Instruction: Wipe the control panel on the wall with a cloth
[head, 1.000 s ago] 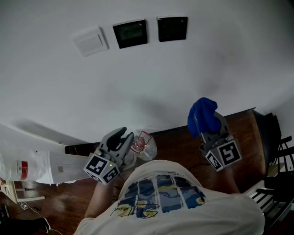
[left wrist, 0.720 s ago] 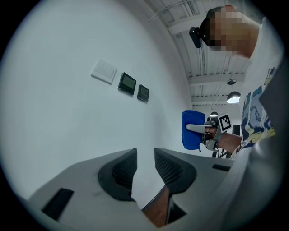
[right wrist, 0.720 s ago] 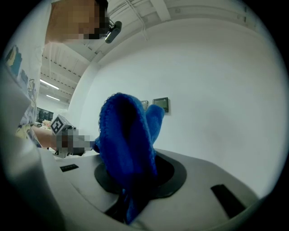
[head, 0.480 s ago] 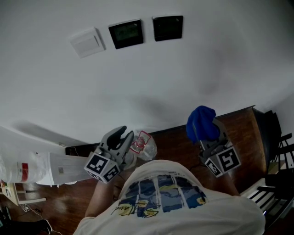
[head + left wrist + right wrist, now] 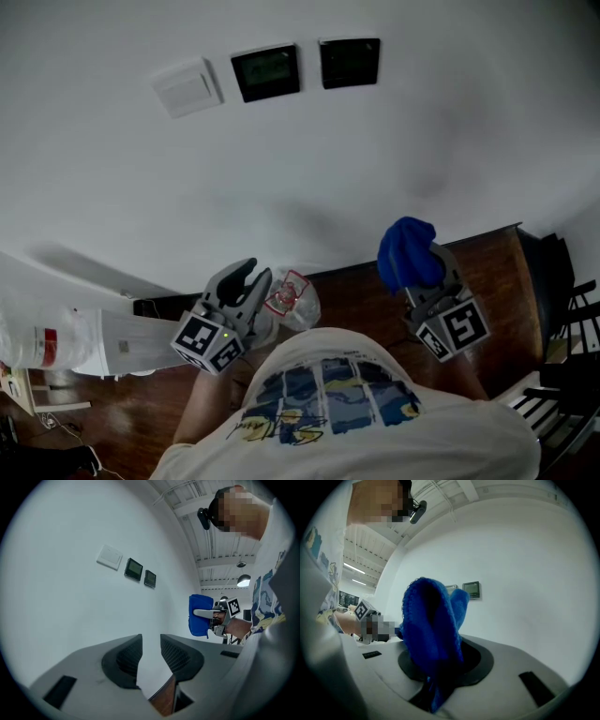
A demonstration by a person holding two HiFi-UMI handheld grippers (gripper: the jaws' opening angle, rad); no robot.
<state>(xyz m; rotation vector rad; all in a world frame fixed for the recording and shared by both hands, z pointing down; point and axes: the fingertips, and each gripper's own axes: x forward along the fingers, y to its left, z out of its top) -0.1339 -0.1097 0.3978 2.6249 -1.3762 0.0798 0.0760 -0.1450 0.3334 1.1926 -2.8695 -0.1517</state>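
Note:
Two dark control panels [image 5: 266, 72] [image 5: 350, 62] hang high on the white wall, with a white switch plate [image 5: 187, 87] to their left. My right gripper [image 5: 419, 260] is shut on a bunched blue cloth [image 5: 406, 251], well below the panels and off the wall. In the right gripper view the cloth [image 5: 433, 630] fills the jaws and partly hides the panels [image 5: 471, 589]. My left gripper [image 5: 246, 276] is held low at the left, open by a narrow gap and holding nothing. In the left gripper view [image 5: 151, 644] the panels [image 5: 134, 569] and the cloth [image 5: 200, 615] both show.
A clear plastic bag with red print [image 5: 292, 298] lies on the dark wooden floor [image 5: 356, 300] by the wall's foot. White packages [image 5: 56, 342] lie at the lower left. A black rack [image 5: 562, 309] stands at the right edge.
The right gripper with the blue cloth has drifted slightly left and lower. The left gripper has stayed where it was.

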